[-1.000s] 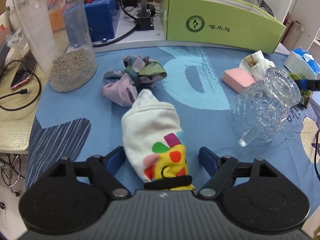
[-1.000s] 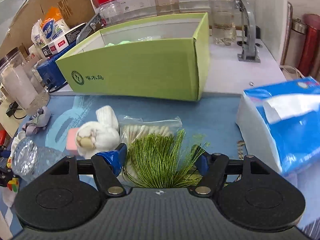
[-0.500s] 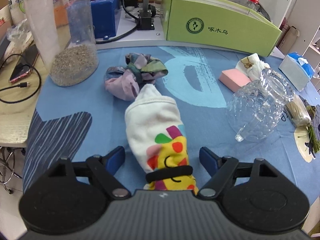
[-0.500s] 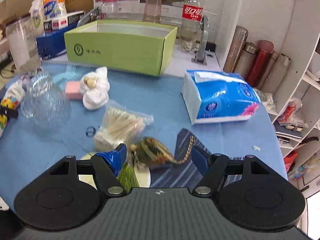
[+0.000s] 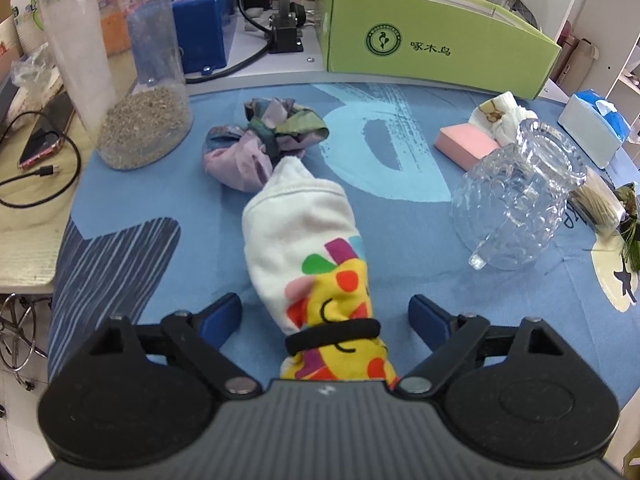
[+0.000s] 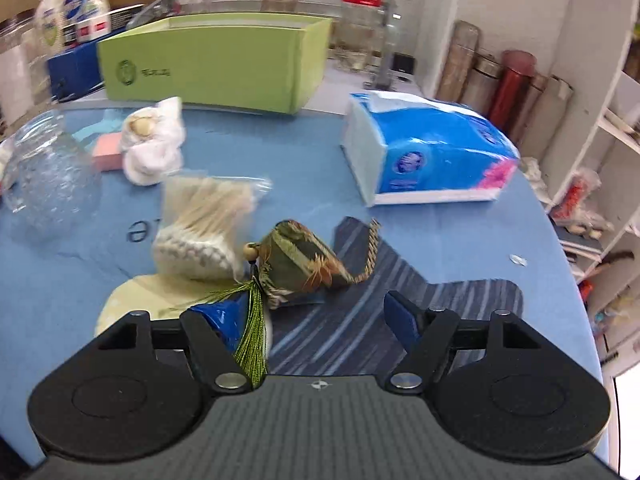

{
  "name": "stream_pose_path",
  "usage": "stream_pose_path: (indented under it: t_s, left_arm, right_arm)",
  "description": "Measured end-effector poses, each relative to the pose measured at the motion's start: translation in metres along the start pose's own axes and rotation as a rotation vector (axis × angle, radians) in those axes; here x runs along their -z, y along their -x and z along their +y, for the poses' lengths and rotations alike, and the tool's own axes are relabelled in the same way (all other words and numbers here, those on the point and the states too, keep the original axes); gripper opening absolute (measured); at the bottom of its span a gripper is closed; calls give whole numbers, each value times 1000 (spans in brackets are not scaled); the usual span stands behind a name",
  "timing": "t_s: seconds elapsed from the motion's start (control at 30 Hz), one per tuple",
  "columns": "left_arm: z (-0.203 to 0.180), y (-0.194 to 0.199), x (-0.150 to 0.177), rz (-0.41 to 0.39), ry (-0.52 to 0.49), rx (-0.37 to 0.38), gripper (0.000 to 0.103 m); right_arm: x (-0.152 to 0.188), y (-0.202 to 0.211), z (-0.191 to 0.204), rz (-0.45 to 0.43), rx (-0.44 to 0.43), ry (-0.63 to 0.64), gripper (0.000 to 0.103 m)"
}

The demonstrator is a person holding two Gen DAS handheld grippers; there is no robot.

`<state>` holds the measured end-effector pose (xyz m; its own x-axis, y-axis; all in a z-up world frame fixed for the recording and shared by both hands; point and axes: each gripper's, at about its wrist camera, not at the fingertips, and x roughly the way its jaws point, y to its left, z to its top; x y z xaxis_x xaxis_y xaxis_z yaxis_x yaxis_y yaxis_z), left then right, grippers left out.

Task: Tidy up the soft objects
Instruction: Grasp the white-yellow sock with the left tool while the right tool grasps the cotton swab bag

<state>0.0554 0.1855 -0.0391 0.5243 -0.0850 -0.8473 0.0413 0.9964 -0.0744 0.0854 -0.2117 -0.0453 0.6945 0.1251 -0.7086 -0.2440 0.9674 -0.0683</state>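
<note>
In the left wrist view my left gripper (image 5: pixel 325 314) is open, its blue fingers on either side of a rolled white sock with a colourful patterned end (image 5: pixel 310 256) lying on the blue tablecloth (image 5: pixel 120 256). A crumpled purple-green cloth (image 5: pixel 264 142) lies just beyond it. A pink sponge (image 5: pixel 466 144) and a white soft bundle (image 5: pixel 500 118) lie at the right, before the green box (image 5: pixel 432 36). In the right wrist view my right gripper (image 6: pixel 310 314) is open; a green sachet with a tassel (image 6: pixel 298 266) lies just ahead of it, the tassel draped over the left finger (image 6: pixel 224 316).
A clear glass jug (image 5: pixel 516 204) lies on its side right of the sock. A jar of grains (image 5: pixel 136 92) stands at the far left. A bag of cotton swabs (image 6: pixel 204 224) and a blue tissue pack (image 6: pixel 428 160) lie ahead of the right gripper. Shelves stand at the right.
My right gripper has pulled back and up from the table; the sachet now lies in front of it. My left gripper has drawn back slightly along the sock and stays open.
</note>
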Motion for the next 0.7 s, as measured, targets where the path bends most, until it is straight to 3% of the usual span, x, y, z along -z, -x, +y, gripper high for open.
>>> stream_pose_path:
  t_s: [0.07, 0.13, 0.23, 0.33, 0.53, 0.7]
  left_arm:
    - [-2, -1, 0, 6, -6, -1, 102]
    - [-1, -3, 0, 10, -4, 4, 102]
    - [0, -2, 0, 5, 2, 6, 102]
    - [1, 0, 2, 5, 10, 4, 102]
    - [1, 3, 9, 4, 10, -6, 102]
    - [1, 3, 12, -15, -2, -12, 102]
  right_arm:
    - [2, 7, -9, -2, 8, -77, 59]
    - [4, 25, 0, -53, -47, -34, 59]
    - [-1, 40, 22, -112, -47, 40, 59]
    - [-14, 32, 33, -110, -74, 98, 59]
    - [-45, -11, 59, -23, -138, 269, 59]
    - [-57, -40, 65, 52, -192, 301, 59]
